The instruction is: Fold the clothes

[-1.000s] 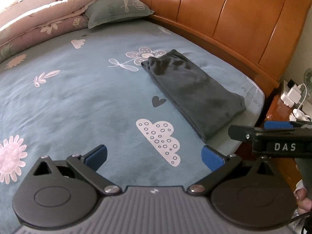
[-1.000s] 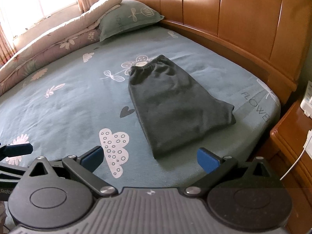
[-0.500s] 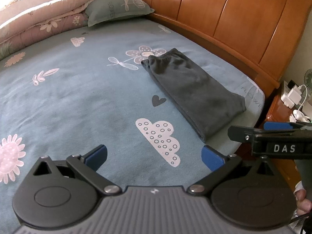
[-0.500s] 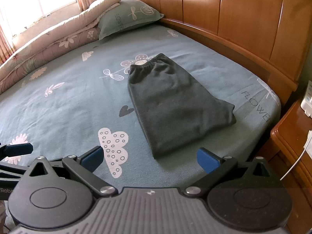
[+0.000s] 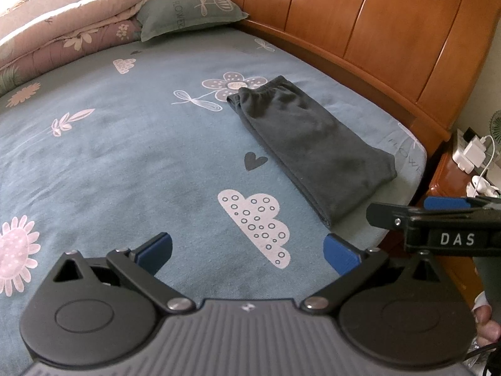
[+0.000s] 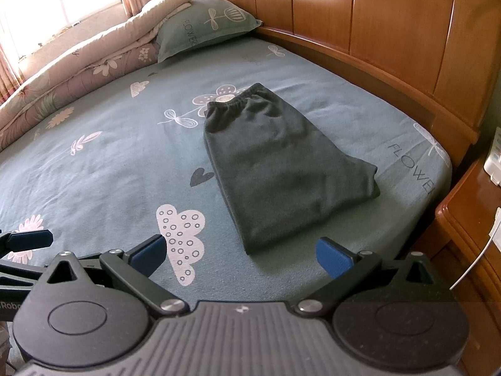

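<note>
Nearest, left wrist view: left gripper [image 5: 247, 252], blue-padded fingers [image 5: 155, 249] spread wide apart, nothing between them, hovering above the bedsheet [image 5: 125, 163]. At the right edge of the same view, the right gripper [image 5: 438, 216] seen from the side, lettered "DAS", with part of a hand [image 5: 487, 322] below it

Nearest, right wrist view: right gripper [image 6: 241, 253] likewise released, blue fingers [image 6: 333, 261] wide apart and empty, raised above the sheet. A finger of the left gripper [image 6: 28, 239] shows at the left edge

Bedsheet [image 6: 94, 169]: blue-grey, printed with a white dotted cloud [image 6: 181, 241] just beyond the fingers, a dark heart [image 6: 200, 177], flowers and the word "FLOWER" near the right corner

Folded garment [image 6: 275, 175]: dark grey, soft fabric, lying flat on the sheet as a compact oblong, right of the cloud and heart; elastic waistband at the far end, overlapping the printed flower; near end close to the edge of the bed. Same garment in the left wrist view [image 5: 310, 147], right of centre. Neither tool touches it

Right of the bed: wooden nightstand [image 5: 451, 175] bearing white chargers and cable [image 5: 472, 153]

Far right: curved wooden headboard [image 6: 375, 22], panelled

Far left: green pillow [image 6: 206, 25] marked "FLOWER", with a rolled floral quilt [image 6: 81, 62] beside it, cream on top, below a bright curtained window [image 6: 47, 0]
</note>
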A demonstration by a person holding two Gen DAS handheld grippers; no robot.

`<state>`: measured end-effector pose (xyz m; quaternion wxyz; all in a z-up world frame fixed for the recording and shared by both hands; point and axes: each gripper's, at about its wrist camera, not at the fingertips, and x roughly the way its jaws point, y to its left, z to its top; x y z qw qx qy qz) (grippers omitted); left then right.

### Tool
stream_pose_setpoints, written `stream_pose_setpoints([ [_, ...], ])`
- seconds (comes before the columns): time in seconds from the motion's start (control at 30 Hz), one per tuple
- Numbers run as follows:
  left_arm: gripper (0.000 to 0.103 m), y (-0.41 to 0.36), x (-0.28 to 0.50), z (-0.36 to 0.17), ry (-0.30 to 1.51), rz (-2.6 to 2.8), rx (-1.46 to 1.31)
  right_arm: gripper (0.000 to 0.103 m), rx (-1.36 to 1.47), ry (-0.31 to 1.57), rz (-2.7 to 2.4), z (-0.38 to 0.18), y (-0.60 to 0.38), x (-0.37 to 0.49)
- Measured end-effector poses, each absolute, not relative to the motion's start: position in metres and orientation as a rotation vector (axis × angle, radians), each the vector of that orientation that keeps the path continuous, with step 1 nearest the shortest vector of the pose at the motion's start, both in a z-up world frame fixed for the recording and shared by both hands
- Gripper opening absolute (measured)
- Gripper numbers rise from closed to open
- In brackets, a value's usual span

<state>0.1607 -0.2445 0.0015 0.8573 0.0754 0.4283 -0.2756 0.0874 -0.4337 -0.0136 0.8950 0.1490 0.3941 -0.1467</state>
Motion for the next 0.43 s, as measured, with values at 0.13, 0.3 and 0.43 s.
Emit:
stream_pose_setpoints([
  [0.13,0.102,-0.2443,0.1602,0.0014,0.900,-0.578,0.158,0.103,0.308,0.818,-0.305,-0.0142,-0.4338,0.0879],
  [0.3,0.102,-0.2454,0.1610,0.0014,0.902,-0.577,0.157,0.103,0.308,0.819,-0.305,-0.0143,-0.4334,0.0875],
  [0.43,0.102,-0.2453,0.1609,0.0013,0.902,-0.578,0.155,0.103,0.308,0.818,-0.305,-0.0143,-0.4334,0.0868],
])
